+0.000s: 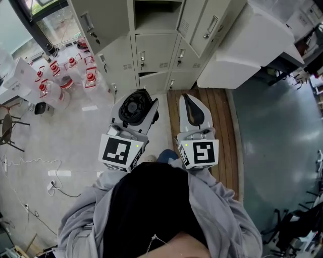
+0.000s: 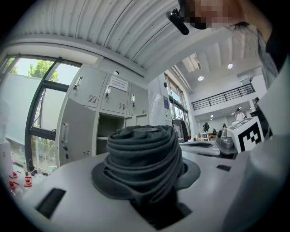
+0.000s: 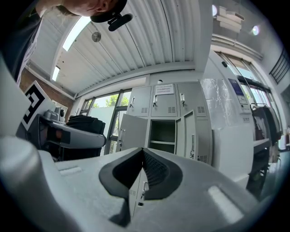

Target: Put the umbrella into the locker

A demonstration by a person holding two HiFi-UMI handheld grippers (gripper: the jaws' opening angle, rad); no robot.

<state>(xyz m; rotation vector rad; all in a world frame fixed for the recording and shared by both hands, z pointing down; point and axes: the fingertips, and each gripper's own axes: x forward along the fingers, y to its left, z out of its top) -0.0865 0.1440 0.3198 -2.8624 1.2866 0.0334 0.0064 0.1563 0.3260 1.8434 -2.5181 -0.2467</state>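
A folded black umbrella [image 1: 134,107] stands bundled between the jaws of my left gripper [image 1: 135,101], which is shut on it; in the left gripper view the umbrella [image 2: 142,158] fills the middle. My right gripper [image 1: 188,101] is shut with nothing in it, its dark pads [image 3: 152,170] meeting. Both point level at a bank of grey lockers [image 1: 156,48] ahead. One upper compartment [image 1: 154,15] stands open with its doors swung wide; the same open compartment [image 3: 163,136] shows a shelf inside. From the right gripper view the umbrella [image 3: 84,123] is at the left.
Several red-capped clear jugs [image 1: 60,75] stand on the pale floor at the left. A large white plastic-wrapped unit [image 1: 247,45] juts out right of the lockers. Wooden boards [image 1: 224,131] run under my right gripper. Cables [image 1: 30,164] and a chair [image 1: 7,131] lie far left.
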